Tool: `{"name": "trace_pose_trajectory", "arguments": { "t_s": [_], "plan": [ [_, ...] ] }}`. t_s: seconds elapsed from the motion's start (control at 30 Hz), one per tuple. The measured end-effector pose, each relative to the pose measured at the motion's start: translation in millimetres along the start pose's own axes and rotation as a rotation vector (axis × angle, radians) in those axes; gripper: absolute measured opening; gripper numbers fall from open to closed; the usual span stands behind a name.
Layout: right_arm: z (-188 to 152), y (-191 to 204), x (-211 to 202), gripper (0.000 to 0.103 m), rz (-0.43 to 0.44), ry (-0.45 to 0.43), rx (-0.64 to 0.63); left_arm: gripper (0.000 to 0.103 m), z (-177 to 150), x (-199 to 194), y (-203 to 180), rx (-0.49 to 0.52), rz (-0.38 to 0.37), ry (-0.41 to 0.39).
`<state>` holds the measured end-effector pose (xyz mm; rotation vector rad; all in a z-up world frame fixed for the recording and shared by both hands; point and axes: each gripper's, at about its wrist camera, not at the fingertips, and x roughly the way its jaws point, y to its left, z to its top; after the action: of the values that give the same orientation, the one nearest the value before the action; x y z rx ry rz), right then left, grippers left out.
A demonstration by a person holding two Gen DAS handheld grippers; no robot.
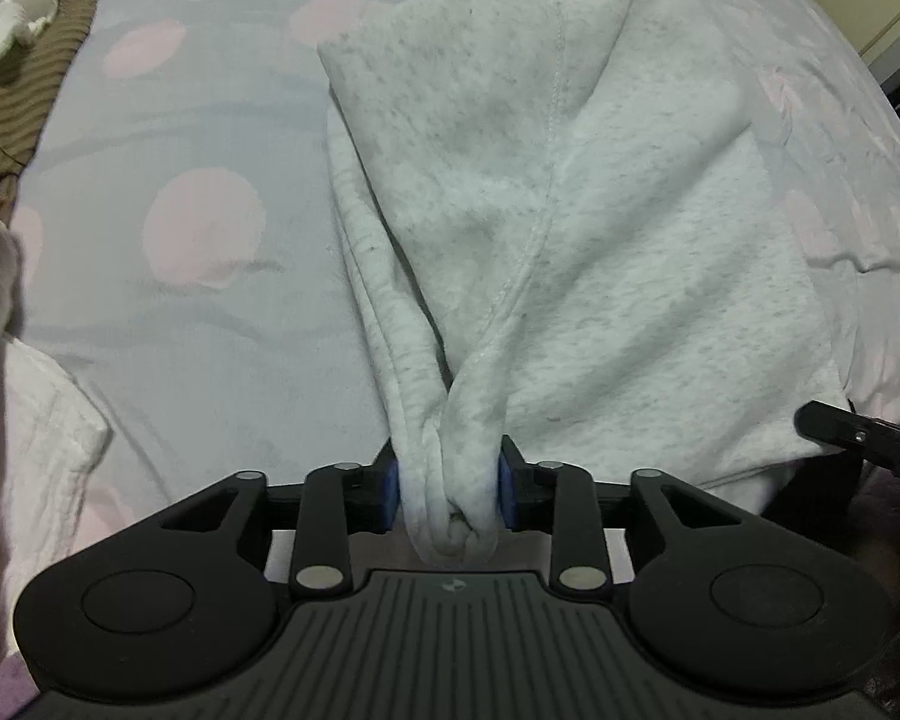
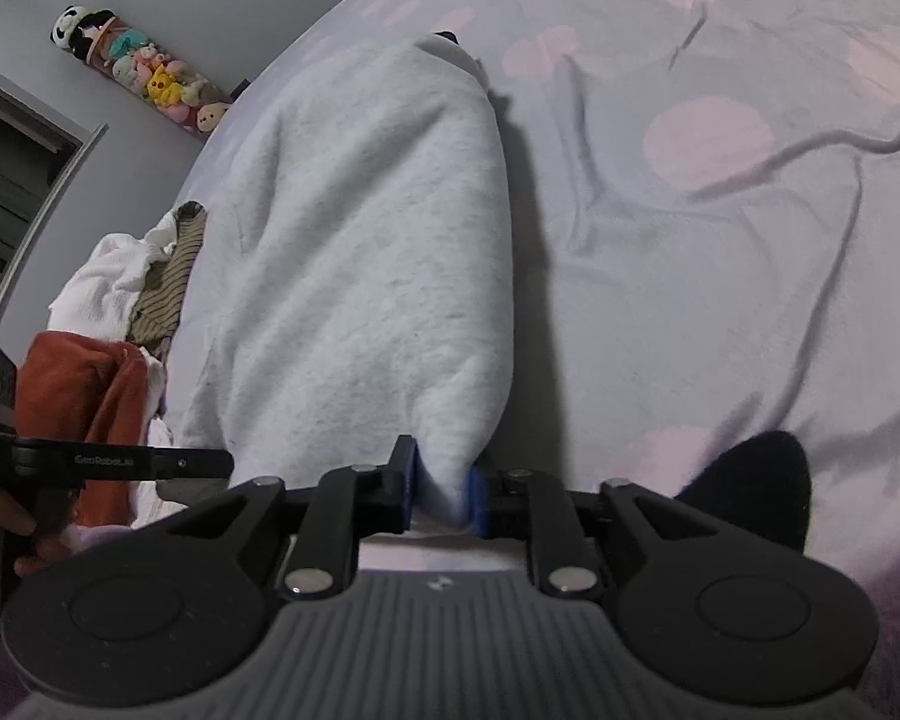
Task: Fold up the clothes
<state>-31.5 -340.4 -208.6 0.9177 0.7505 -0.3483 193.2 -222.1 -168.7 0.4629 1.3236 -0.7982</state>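
Centre of both views, garment: a pale grey fleece garment (image 1: pixel 570 210) lies on the bed, its near end lifted and gathered toward the cameras.
Left grip: the left gripper (image 1: pixel 450 489) has its blue pads (image 1: pixel 392 492) pressed on a twisted bunch of the fabric at the lower middle of its frame.
Right grip: the right gripper (image 2: pixel 444 495) is clamped on another edge of the same garment, low in its own frame.
Cross views: the right gripper's finger pokes in at the right edge of the left view; the left gripper shows at the lower left of the right view.
Bedding: a lilac sheet with pink dots (image 2: pixel 708 138), wrinkled.
Left edge: a heap of other clothes (image 2: pixel 120 300), white, striped brown and rust red.
Upper left, right view: soft toys (image 2: pixel 144 75) in a row against the wall.
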Motion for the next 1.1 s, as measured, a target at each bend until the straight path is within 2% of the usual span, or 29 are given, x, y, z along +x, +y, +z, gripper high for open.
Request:
{"name": "trace_pose_trajectory", "arguments": {
  "t_s": [0.07, 0.2, 0.3, 0.37, 0.47, 0.6, 0.67, 0.7, 0.73, 0.8, 0.87, 0.93, 1.07, 1.1],
  "plan": [
    [-1, -1, -13, 0.030, -0.016, -0.027, -0.021, 0.041, 0, -11, 0, 0.010, 0.017, -0.008],
    [5, -6, -33, 0.032, -0.020, -0.117, -0.023, 0.042, 8, -36, 2, 0.034, 0.023, -0.051],
    [12, -6, -35, 0.033, -0.013, -0.165, -0.026, 0.050, 18, -47, 6, 0.054, 0.031, -0.144],
    [14, -7, -30, 0.033, -0.006, -0.165, -0.019, 0.052, 35, -51, 5, 0.037, 0.034, -0.205],
    [17, -11, -28, 0.035, 0.004, -0.158, -0.019, 0.054, 52, -49, 13, -0.010, -0.009, -0.281],
    [22, -11, -29, 0.036, -0.001, -0.168, -0.017, 0.053, 69, -40, 4, -0.022, -0.068, -0.351],
    [30, -8, -27, 0.035, -0.031, -0.178, -0.044, 0.043, 77, -32, -13, 0.015, -0.085, -0.379],
    [36, -7, -24, 0.030, -0.044, -0.179, -0.056, 0.040, 81, -30, -20, 0.038, -0.084, -0.387],
    [43, -6, -21, 0.027, -0.056, -0.179, -0.065, 0.036, 86, -27, -27, 0.052, -0.075, -0.391],
    [59, -6, -15, 0.020, -0.070, -0.178, -0.072, 0.035, 98, -20, -38, 0.075, -0.073, -0.395],
    [78, -9, -9, 0.018, -0.069, -0.179, -0.061, 0.032, 109, -9, -45, 0.087, -0.050, -0.361],
    [97, -11, -2, 0.018, -0.077, -0.183, -0.063, 0.030, 122, 7, -45, 0.075, 0.027, -0.303],
    [138, -16, 13, 0.024, -0.057, -0.176, -0.057, 0.030, 133, 43, -25, 0.035, 0.053, -0.187],
    [149, -20, 19, 0.030, -0.042, -0.170, -0.046, 0.030, 133, 49, -23, 0.038, 0.048, -0.175]
  ]
}}
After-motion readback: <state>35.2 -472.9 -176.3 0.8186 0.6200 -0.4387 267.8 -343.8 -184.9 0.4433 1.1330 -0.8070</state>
